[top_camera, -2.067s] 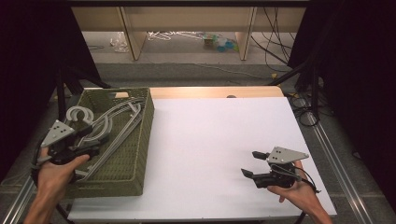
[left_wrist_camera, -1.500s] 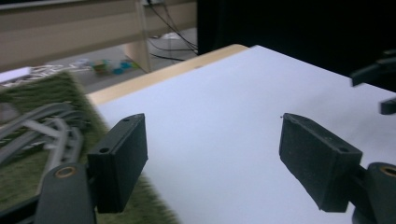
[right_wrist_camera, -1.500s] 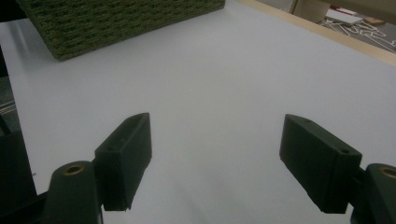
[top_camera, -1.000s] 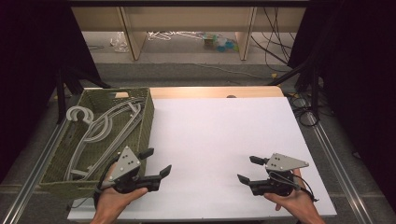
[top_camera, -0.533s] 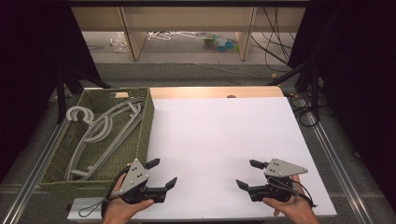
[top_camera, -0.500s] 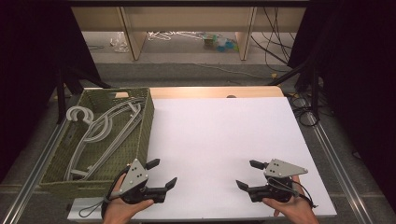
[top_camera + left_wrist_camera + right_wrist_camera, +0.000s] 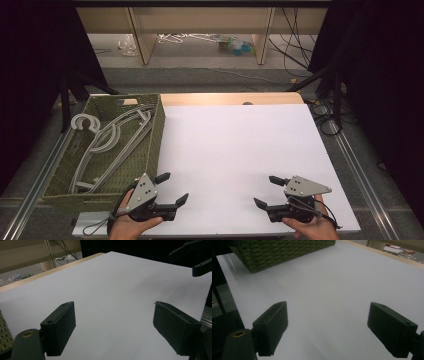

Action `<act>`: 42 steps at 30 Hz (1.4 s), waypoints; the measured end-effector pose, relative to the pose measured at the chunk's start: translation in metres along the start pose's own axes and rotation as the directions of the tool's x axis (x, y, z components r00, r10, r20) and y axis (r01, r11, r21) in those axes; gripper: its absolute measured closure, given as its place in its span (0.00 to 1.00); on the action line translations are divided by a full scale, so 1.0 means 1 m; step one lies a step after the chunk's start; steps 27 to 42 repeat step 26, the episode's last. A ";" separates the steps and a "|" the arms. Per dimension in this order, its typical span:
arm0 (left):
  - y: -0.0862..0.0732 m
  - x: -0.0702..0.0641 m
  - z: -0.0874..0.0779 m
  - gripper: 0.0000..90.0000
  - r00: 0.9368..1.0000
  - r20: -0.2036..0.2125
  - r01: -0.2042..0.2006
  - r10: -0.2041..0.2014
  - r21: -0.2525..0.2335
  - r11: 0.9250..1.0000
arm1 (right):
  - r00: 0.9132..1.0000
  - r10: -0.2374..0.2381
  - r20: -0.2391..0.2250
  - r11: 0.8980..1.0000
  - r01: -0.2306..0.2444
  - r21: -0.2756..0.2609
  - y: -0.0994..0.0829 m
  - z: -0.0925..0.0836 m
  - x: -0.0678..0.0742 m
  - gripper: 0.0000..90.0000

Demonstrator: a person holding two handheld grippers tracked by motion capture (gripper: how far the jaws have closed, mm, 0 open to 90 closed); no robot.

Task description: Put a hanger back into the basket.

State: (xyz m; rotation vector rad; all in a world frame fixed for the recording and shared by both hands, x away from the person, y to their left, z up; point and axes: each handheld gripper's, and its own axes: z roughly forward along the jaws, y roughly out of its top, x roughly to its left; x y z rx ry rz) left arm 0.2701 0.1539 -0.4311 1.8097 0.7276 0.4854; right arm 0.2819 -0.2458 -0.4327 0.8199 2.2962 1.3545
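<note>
Holding my left gripper [image 7: 172,188] empty, jaws parted, nearer the hangers [image 7: 107,145], lying lengthwise upper left in the basket [image 7: 156,131]; right gripper [image 7: 267,191] likewise released.

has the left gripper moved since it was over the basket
Yes. The left gripper has left the green basket of hangers and come toward the table's near edge, now over the white table beside the basket's near corner, jaws open and empty.
</note>
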 end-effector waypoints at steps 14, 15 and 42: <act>0.000 0.004 -0.004 0.20 1.000 -0.001 0.031 -0.031 -0.014 0.999 | 1.000 -0.006 -0.013 1.000 0.005 -0.019 -0.001 0.000 0.001 0.19; 0.000 0.005 -0.004 0.20 1.000 -0.003 0.030 -0.030 -0.013 0.999 | 1.000 -0.007 -0.012 1.000 0.007 -0.014 0.000 -0.001 0.001 0.19; -0.001 0.006 -0.004 0.20 0.999 -0.001 0.047 -0.047 -0.015 0.999 | 1.000 -0.011 -0.002 1.000 0.011 -0.009 0.000 0.000 0.001 0.19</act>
